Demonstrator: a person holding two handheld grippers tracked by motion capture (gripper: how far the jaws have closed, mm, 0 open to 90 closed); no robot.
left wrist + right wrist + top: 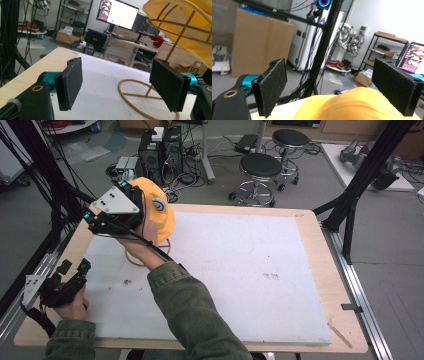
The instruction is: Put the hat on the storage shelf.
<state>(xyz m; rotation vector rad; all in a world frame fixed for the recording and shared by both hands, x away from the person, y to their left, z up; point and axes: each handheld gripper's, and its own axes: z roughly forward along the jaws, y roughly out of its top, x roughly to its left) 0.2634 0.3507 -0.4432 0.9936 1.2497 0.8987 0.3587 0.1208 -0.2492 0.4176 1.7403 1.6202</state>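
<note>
Cap: yellow cap (159, 210) with a round grey-white emblem, perched on a gold wire stand (150, 251) at the far left of the white table mat (240, 275); ring base of the stand flat on the mat, stem rising to a wire cage under the crown.

Cap against right fingers: crown bulging up between and below the two black pads (273, 85) in the right gripper view; no pad touching fabric, a clear gap on each side.

Right gripper: right gripper (112, 210) raised off the table, just left of the cap at crown height, grey three-cornered plate on top; jaws spread wide, holding nothing.

Right arm: green sleeve (192, 312) crossing from bottom centre up and left, hand wrapped on the handle beside the cap, cable trailing down along the wrist.

Cap against left fingers: in the left gripper view, ring base lying on the mat beyond the pads (71, 81), toward the right-hand one; cap brim and cage hanging above the upper right, well apart from both pads.

Left gripper: left gripper (70, 272) low at the near left edge of the mat, pointing up-table toward the stand; jaws parted wide, empty.

Left hand: left hand (74, 306) gripping the handle close to the mat, wrist near the wooden table edge (45, 330).
</note>
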